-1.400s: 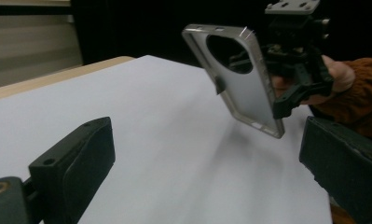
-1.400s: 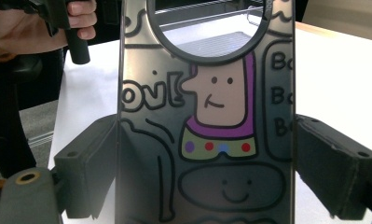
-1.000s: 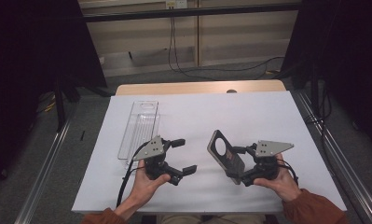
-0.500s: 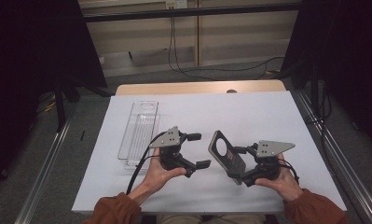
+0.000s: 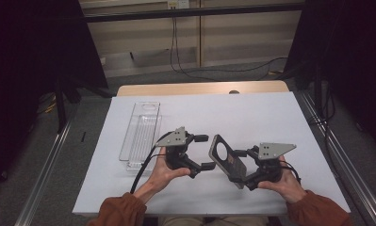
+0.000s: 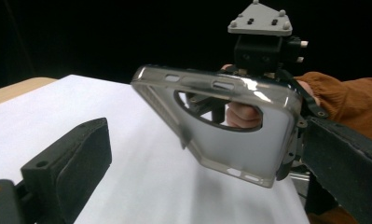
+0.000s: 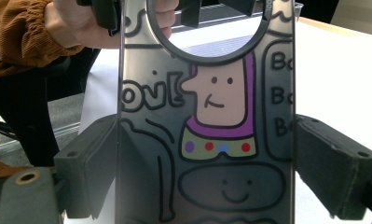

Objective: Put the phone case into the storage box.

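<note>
A grey translucent phone case (image 5: 227, 159) with a round camera cutout and a cartoon print (image 7: 207, 140) is held upright and tilted above the white sheet. My right gripper (image 5: 242, 170) is shut on it, its pads (image 7: 93, 163) pressing the case's two long edges. My left gripper (image 5: 204, 152) is open just left of the case, one jaw above the other in the high view. In the left gripper view the case (image 6: 235, 126) hangs between and beyond my wide-apart jaws, apart from both pads (image 6: 69, 161). Behind it there is the right gripper (image 6: 263, 46) with its hand.
A clear plastic tray (image 5: 141, 134) lies on the white sheet (image 5: 251, 113) to the left of my left hand. The wooden table edge (image 5: 200, 88) runs along the back. Metal rails flank the table, and cables lie on the floor beyond it.
My left gripper has moved right and slightly away from the person, closing in on the case. The right gripper and the case have stayed nearly still.
</note>
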Demonstrator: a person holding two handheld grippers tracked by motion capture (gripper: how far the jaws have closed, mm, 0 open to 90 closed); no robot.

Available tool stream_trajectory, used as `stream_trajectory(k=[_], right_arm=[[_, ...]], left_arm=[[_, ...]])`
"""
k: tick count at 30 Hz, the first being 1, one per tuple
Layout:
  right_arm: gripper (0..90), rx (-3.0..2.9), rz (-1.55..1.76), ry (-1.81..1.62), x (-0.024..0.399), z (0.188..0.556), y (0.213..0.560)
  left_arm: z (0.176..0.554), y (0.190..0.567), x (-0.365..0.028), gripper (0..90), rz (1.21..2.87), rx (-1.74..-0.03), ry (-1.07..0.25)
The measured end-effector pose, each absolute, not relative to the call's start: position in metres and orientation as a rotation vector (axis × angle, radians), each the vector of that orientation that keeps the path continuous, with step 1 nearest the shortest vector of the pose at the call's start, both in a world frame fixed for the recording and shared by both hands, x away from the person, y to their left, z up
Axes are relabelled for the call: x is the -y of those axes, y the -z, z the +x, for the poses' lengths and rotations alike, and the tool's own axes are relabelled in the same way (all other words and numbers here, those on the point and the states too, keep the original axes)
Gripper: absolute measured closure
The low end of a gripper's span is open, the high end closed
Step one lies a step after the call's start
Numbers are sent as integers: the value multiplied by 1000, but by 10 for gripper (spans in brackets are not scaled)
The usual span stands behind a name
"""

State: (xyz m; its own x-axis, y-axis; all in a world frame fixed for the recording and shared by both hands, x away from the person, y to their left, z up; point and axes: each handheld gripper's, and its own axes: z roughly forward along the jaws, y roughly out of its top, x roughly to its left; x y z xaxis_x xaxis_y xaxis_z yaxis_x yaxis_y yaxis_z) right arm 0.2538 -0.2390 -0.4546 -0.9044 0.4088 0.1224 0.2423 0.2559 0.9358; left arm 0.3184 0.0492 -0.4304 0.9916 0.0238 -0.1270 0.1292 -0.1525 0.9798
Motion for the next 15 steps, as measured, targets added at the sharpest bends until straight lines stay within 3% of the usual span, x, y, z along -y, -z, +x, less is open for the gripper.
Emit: stream_trajectory(k=[15], right_arm=[[123, -2391, 594, -1746, 235, 253, 455]], left_arm=[[319, 437, -37, 18, 1704, -78, 112]])
